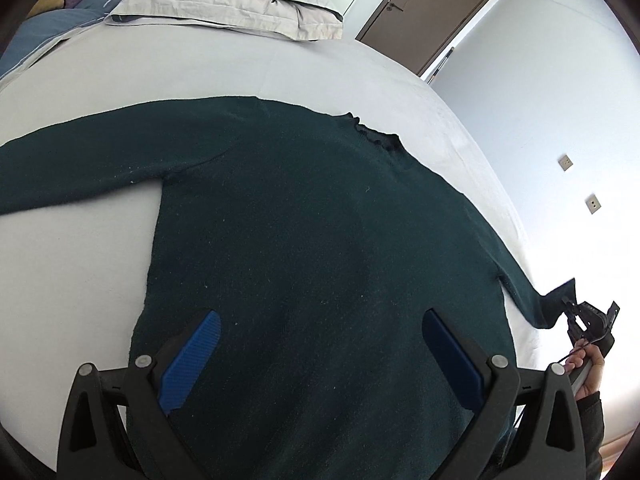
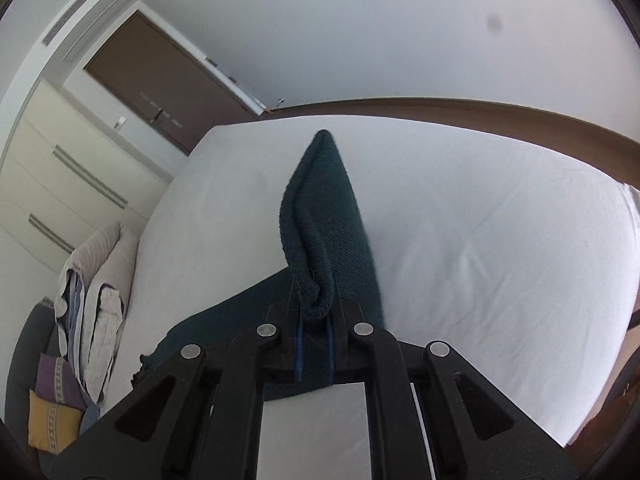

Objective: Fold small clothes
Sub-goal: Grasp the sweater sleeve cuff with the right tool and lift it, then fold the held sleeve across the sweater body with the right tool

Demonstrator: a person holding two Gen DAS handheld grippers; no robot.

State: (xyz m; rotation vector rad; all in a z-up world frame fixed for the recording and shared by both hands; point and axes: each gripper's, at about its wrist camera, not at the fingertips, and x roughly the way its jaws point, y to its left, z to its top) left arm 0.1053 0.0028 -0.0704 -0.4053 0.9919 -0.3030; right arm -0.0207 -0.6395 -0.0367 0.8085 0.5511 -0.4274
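A dark green sweater [image 1: 320,240] lies spread flat on the white bed [image 1: 72,264], body smoothed out and collar [image 1: 376,132] toward the pillows [image 1: 224,12] stacked at the bed's head; it looks laid out this way so that each sleeve can be turned in over the body before the torso is folded. One sleeve [image 1: 80,160] stretches out straight toward the far side edge of the bed, untouched; the other sleeve [image 2: 320,216] runs to the near side edge, where it is lifted off the sheet.

The right hand-held gripper [image 2: 316,320] is closed tight on that sleeve's cuff; the knit bunches in a roll between the blue pads [image 2: 299,344], and the fabric rises in a peak ahead of the jaws, away from the mattress. The grip at the very end seems chosen so the whole sleeve follows when it is carried across; the likely next step is to swing it inward over the chest, and the risk, in my judgement, is dragging the shoulder out of line if the pull is too long.

The left hand-held gripper [image 1: 320,356] hangs over the lower body of the sweater, near the hem, jaws spread wide with nothing between them; whether its pads [image 1: 192,360] touch the cloth I cannot tell. It appears placed to pin the torso while the sleeve moves. Folding seems barely begun.
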